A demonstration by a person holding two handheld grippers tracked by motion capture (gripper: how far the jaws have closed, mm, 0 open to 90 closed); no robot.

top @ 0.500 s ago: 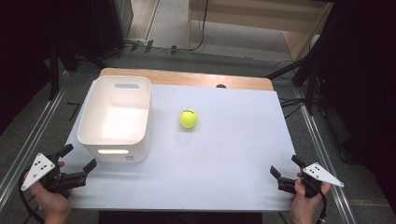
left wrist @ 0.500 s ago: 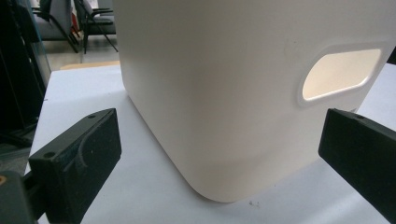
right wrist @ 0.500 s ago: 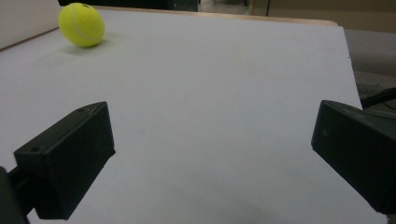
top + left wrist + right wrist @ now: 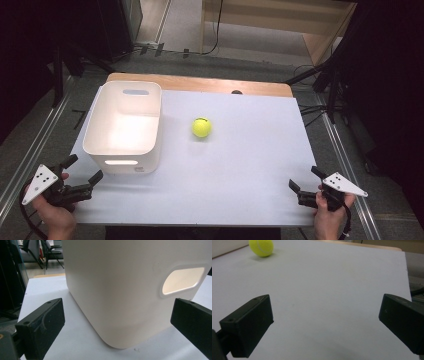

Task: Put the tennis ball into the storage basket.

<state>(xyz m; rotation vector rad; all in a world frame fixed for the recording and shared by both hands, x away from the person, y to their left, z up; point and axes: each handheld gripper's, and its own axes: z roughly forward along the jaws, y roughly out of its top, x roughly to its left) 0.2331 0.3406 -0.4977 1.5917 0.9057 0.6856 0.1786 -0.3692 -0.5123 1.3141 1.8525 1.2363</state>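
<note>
A yellow tennis ball [image 4: 201, 127] lies near the middle of the white table top [image 4: 240, 165]; the right gripper view has the ball [image 4: 261, 247] far off at its upper left. A white plastic bin [image 4: 125, 125] with handle cut-outs stands at the left, and its near wall [image 4: 130, 285] looms close in the left gripper view. My left gripper [image 4: 82, 172] is held at the table's near left corner, just short of the bin, jaws wide apart and empty. At the near right corner my right gripper [image 4: 304, 180] is open too, with bare table between its jaws.
A strip of wooden table edge [image 4: 200, 82] runs along the far side. Metal rails [image 4: 30, 150] flank the table on the floor at both sides. Cables and dark stands [image 4: 325, 85] sit beyond the far right corner.
</note>
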